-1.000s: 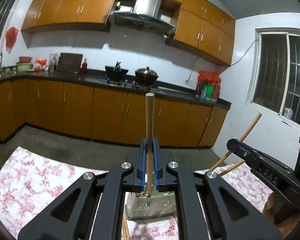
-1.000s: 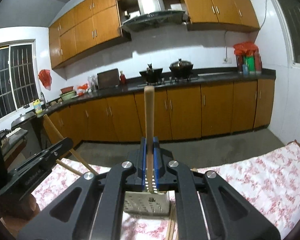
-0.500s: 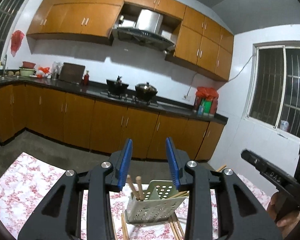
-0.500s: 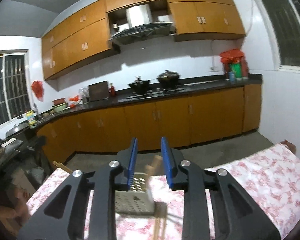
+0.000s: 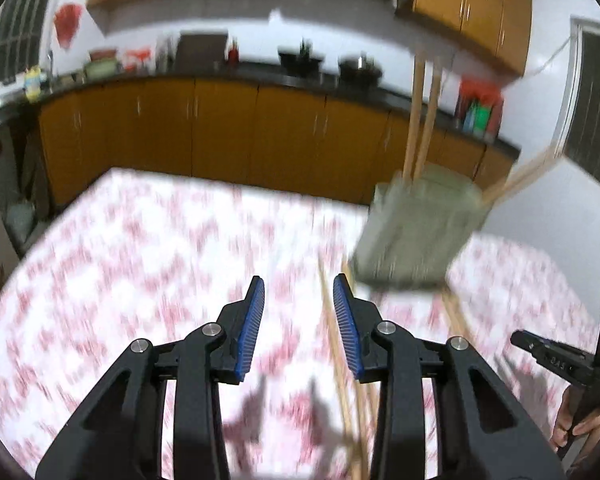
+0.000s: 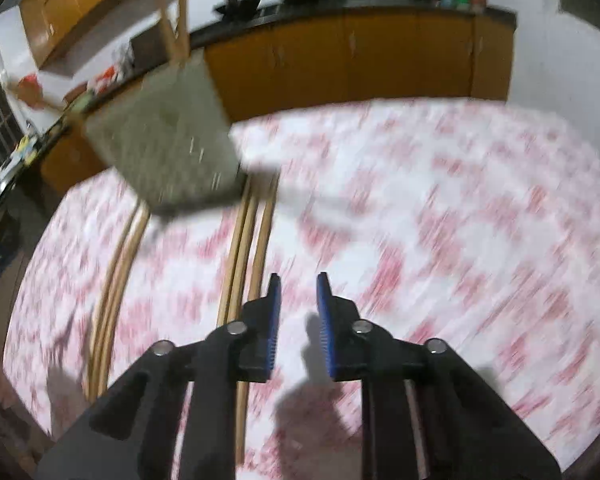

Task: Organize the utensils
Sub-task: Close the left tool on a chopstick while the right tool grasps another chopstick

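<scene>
Left wrist view, blurred throughout. The left gripper (image 5: 299, 292) is seen low and centre, its blue pads spread apart with nothing pinched. One chopstick (image 5: 336, 344) is seen lying on the cloth (image 5: 140, 248) below the gap, close to the right pad; whether it is touched cannot be told. More loose chopsticks are made out further right, at the foot of the holder (image 5: 416, 232). The holder, pale and boxy, is placed on the far right part of the cloth. Two sticks (image 5: 418, 120) are seen standing nearly upright in its left side, and others (image 5: 520, 178) lean out over its right rim. The right gripper (image 5: 556, 360) is glimpsed at the right edge, side-on, with a hand (image 5: 580, 420) under it; its pads cannot be read from here. Wooden cabinets (image 5: 220, 140) are seen beyond the table.

Right wrist view, also blurred. The right gripper (image 6: 298, 290) is seen low and centre, pads apart by a narrow gap, holding nothing; the jaws have just been closing, with only cloth (image 6: 440, 208) seen between them. A bundle of chopsticks (image 6: 248, 248) is laid lengthwise just left of the left pad, running from the holder (image 6: 164, 144) toward the near edge. A second bundle (image 6: 116, 272) is laid further left. The holder is set at the far left of the cloth, with two sticks (image 6: 174, 12) rising from it. Cabinets (image 6: 360, 56) are seen beyond.
</scene>
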